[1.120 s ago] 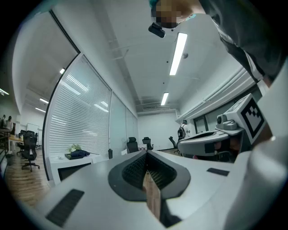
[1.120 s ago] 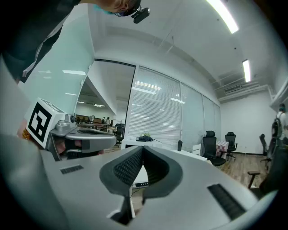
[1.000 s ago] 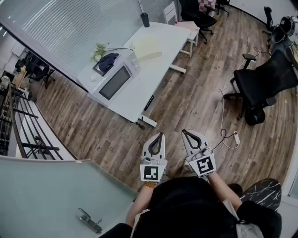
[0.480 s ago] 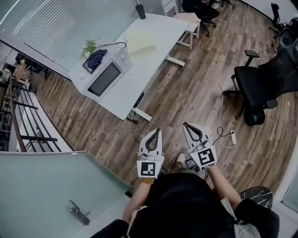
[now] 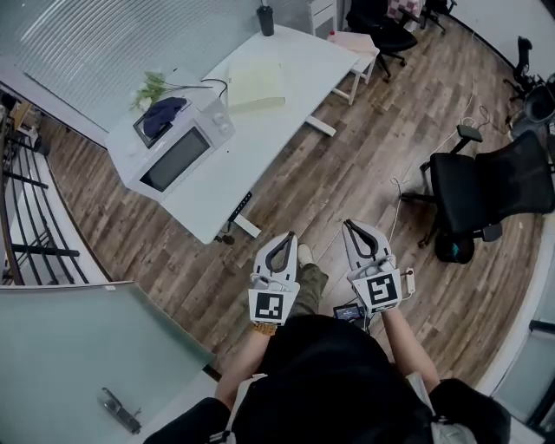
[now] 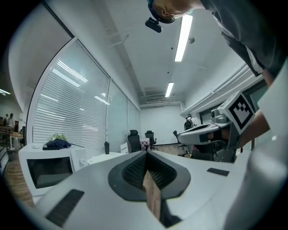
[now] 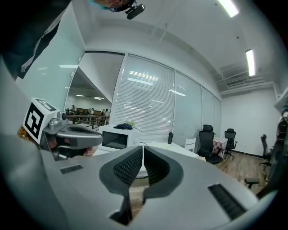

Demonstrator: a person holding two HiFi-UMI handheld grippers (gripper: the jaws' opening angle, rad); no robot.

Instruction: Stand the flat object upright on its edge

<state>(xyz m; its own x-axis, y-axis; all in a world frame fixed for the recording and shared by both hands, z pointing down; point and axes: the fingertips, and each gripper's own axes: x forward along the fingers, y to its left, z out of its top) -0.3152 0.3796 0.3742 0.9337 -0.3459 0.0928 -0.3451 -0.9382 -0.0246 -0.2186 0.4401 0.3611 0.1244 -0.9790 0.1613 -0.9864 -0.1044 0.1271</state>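
Approach stage, seen from the head view. The person stands on the wooden floor [image 5: 347,173], well apart from the white table [image 5: 290,121], with both tools carried forward at waist height. The left gripper [image 5: 291,236] has its jaws fully together with nothing between them; its own view shows the ribbed pads meeting along one seam, with only floor visible behind. The right gripper [image 5: 347,224] is likewise closed and empty, its pads touching at the tips. Closed, level jaws suit a carrying posture, since nothing is within reach to be held.

The flat object [image 5: 256,85], a pale yellowish slab, lies face down on the table's far half, between the microwave [image 5: 173,156] and the table end where a dark bottle [image 5: 265,19] stands. One long side appears close to the table edge, though whether it overhangs cannot be told. A dark cloth [image 5: 163,115] and a small plant [image 5: 149,87] sit on top of the microwave, clear of the slab. An office chair [image 5: 481,186] stands to the right, away from the path to the table.

By judgement, the task proper has not begun: the slab is untouched and flat. Raising it onto an edge will likely require the jaws to part first, one gripper lifting a long side while the other steadies the opposite face.
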